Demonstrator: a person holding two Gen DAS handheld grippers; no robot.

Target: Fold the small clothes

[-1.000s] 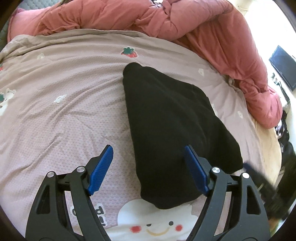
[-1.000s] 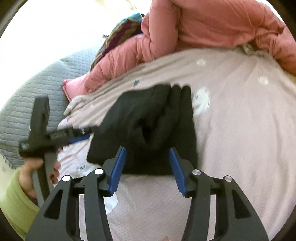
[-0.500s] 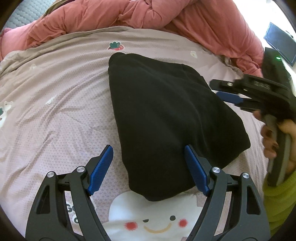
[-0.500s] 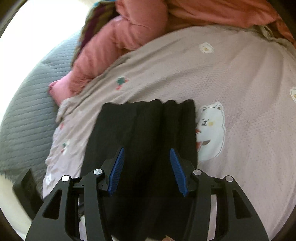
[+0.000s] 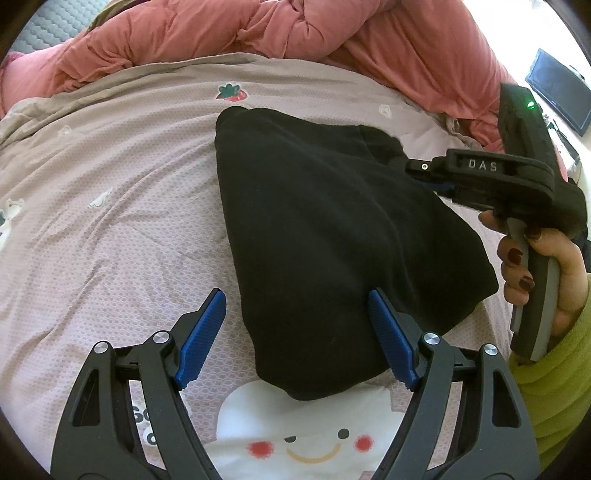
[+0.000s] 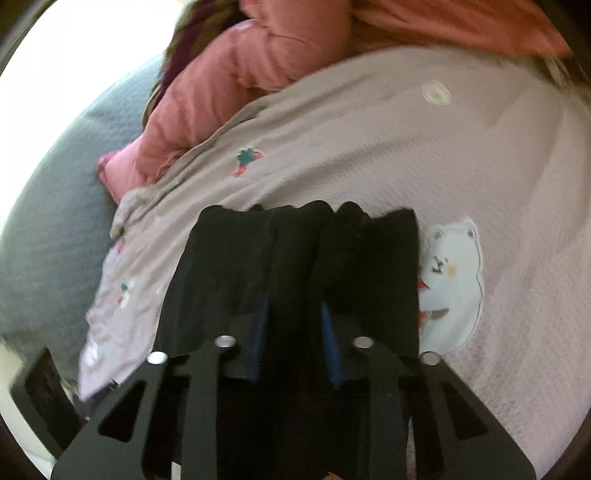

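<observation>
A black folded garment (image 5: 325, 221) lies on the pink cartoon-print bed sheet (image 5: 110, 184). My left gripper (image 5: 295, 295) hovers over its near end, open, its blue pads (image 5: 203, 332) astride the cloth without touching it. My right gripper (image 5: 424, 173), held by a hand (image 5: 546, 266) in a green sleeve, reaches the garment's far right edge. In the right wrist view the right gripper (image 6: 294, 302) has its jaws closing, with a raised ridge of the black garment (image 6: 221, 266) pinched between the blue pads (image 6: 260, 332).
A bunched salmon-pink duvet (image 5: 258, 29) rings the far side and right of the bed. A grey quilted cushion (image 6: 48, 221) lies off the sheet's left edge in the right wrist view. A dark screen (image 5: 561, 92) stands far right.
The right gripper swept in over the garment's right edge, and its jaws narrowed from half open onto a fold of black cloth. The left gripper stayed open in place.
</observation>
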